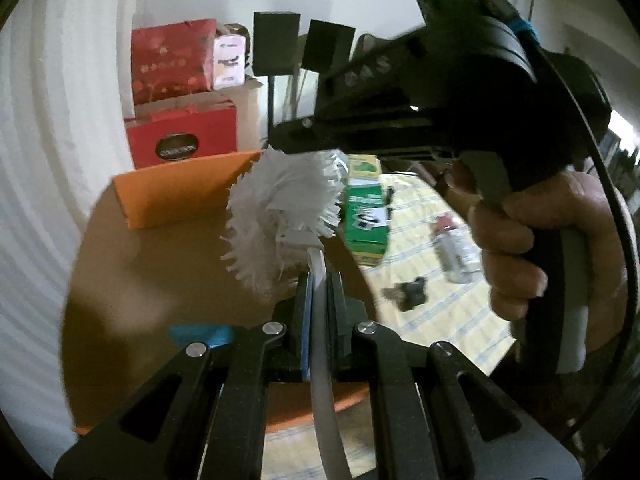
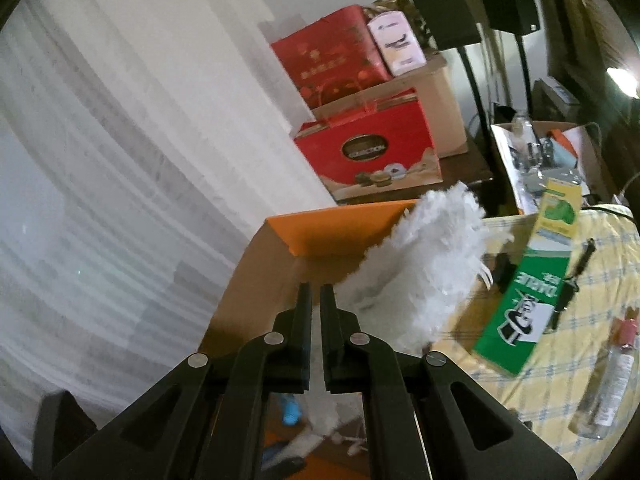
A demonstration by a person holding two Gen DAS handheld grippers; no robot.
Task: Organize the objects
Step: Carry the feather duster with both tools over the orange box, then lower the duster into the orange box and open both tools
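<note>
Left gripper pinches the duster handle; right gripper is closed, empty. Thin handle could twist, snagging the box flap.

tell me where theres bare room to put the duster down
Bare room: the box floor below the orange flap, left of the duster. Crowded: the checked cloth, with the green carton, bottle and pen.
</note>
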